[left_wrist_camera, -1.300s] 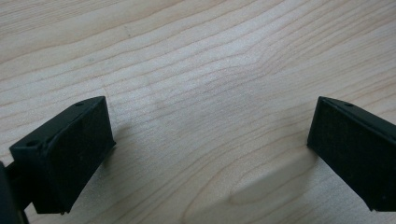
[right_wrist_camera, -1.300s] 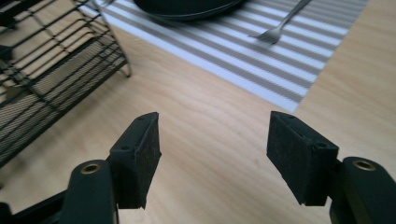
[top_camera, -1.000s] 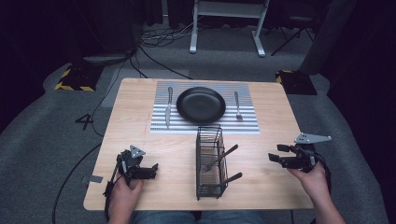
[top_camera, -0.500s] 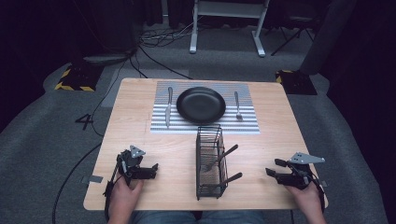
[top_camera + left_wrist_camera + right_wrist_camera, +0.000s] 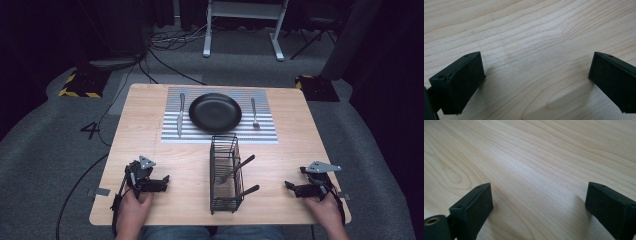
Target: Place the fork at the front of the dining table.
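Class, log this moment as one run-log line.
left claw: open, empty | right claw: open, empty, jaws just opened | wire caddy: between claws, untouched

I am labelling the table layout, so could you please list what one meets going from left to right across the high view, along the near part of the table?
left gripper → wire basket with utensils in it → right gripper.

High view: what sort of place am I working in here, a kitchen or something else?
Probably a studio or lab rigged for recording, not a kitchen. A lone wooden table stands on grey carpet with dark surroundings, cables trail over the floor, and hazard-striped blocks sit behind it. The place setting looks staged.
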`<state>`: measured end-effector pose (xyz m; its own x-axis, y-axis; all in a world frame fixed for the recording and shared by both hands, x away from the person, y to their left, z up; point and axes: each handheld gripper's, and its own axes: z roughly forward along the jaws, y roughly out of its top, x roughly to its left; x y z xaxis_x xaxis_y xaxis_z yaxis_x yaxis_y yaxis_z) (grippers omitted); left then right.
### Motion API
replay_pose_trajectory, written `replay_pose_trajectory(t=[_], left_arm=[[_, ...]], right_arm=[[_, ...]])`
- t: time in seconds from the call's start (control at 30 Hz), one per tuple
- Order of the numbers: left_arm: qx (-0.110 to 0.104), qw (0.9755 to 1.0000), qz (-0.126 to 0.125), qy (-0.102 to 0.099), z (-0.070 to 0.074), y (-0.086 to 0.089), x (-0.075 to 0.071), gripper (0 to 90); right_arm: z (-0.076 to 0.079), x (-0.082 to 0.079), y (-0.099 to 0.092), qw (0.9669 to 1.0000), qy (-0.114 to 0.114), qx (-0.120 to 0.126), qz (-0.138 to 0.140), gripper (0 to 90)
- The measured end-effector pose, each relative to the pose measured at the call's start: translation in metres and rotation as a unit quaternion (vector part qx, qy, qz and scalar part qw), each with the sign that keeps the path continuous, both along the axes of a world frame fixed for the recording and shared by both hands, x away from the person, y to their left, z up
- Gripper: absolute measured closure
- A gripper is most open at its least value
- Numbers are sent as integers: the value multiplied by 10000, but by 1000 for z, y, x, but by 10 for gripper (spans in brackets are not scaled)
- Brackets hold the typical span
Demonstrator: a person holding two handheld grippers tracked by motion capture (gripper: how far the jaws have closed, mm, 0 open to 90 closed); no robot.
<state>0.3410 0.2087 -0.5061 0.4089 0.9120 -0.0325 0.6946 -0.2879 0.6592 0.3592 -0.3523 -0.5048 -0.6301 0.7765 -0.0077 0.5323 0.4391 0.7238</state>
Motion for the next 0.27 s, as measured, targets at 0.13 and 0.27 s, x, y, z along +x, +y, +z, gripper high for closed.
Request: replay_pose_trajectory(t=[0.13, 0.27], left_arm=[[0, 10000, 0, 0, 0, 0, 0, 2], [1, 10000, -1, 0, 0, 0, 0, 2]], right_arm=[[-1, 3, 2, 9998, 48, -63, -186, 9], [-1, 4, 2, 9996, 73, -74, -260, 3]])
